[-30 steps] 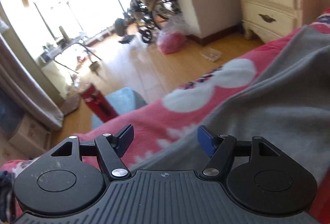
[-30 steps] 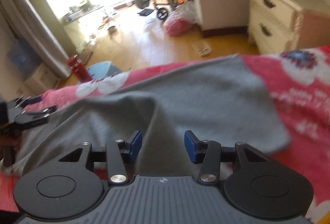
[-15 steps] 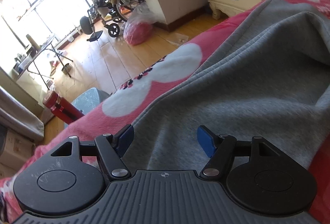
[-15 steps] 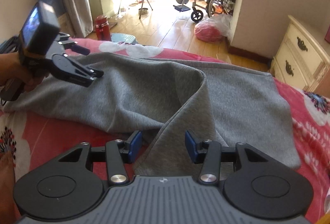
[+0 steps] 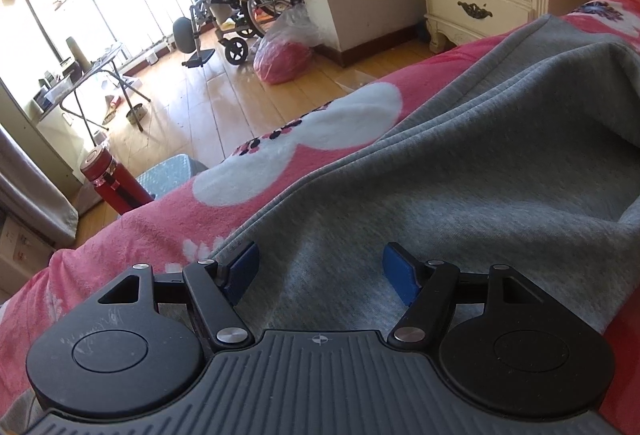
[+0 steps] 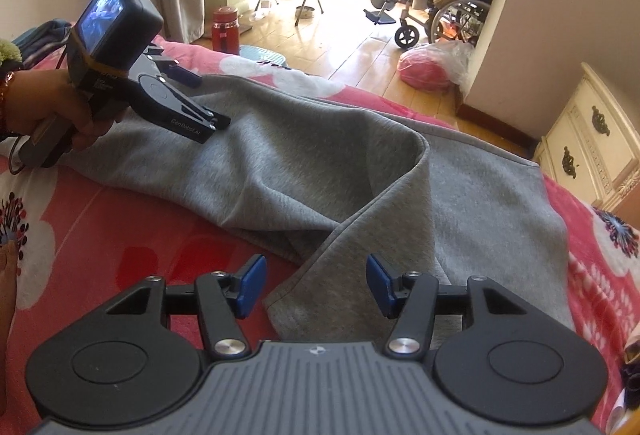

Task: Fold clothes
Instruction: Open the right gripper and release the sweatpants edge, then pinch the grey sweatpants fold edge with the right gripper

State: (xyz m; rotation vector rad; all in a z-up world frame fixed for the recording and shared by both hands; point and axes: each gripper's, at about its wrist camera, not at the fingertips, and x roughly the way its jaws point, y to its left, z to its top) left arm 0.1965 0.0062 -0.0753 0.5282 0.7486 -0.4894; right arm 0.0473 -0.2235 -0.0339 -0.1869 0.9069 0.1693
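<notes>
One grey garment [image 6: 320, 171] lies spread across the bed [image 6: 100, 235], over its pink flowered blanket, with one fold humped up near its middle and its far side running along the bed's far edge. Two claws are over it, both with jaws spread and gripping nothing. The left claw [image 5: 320, 273] hovers at the garment's left end; the right claw [image 6: 316, 285] sits above a loose corner at the bed's near edge. One red flask [image 6: 225, 29] stands on the floor beyond.
</notes>
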